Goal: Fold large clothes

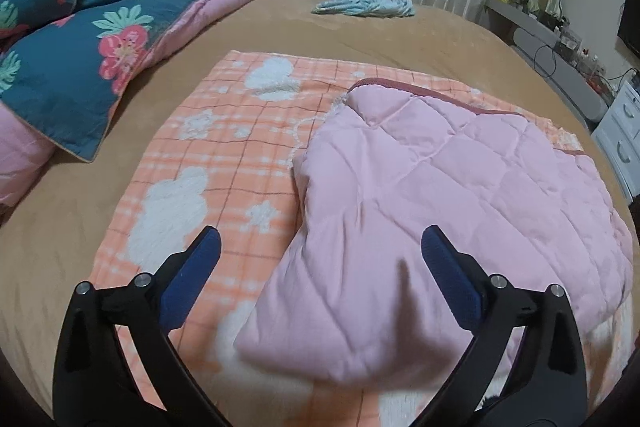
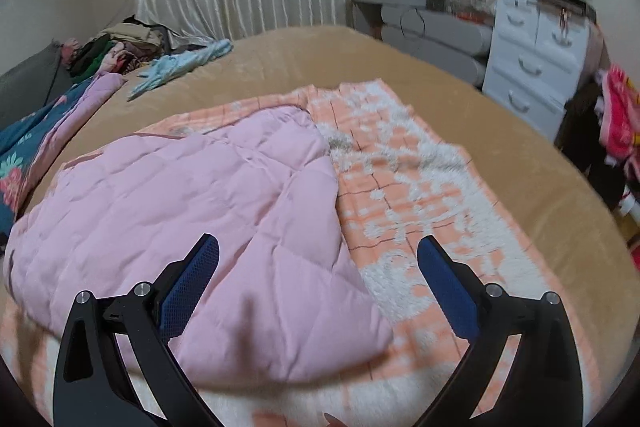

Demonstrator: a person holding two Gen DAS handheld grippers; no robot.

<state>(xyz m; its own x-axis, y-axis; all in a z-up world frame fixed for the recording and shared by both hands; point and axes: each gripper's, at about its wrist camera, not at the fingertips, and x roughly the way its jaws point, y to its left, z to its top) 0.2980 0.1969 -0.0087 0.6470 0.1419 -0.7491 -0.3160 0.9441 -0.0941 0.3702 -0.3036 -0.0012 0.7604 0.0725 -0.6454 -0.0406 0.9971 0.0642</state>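
A pink quilted garment (image 1: 420,195) lies folded over on an orange checked blanket (image 1: 224,131) with white fluffy shapes, spread on a tan bed (image 1: 340,31); it fills the centre and lower right of the left wrist view. Both the left hand-held gripper (image 1: 322,247) and the right hand-held gripper (image 2: 318,255) hover above the garment, blue pads spread wide apart, holding nothing. A floral duvet (image 1: 80,67) sits upper left.
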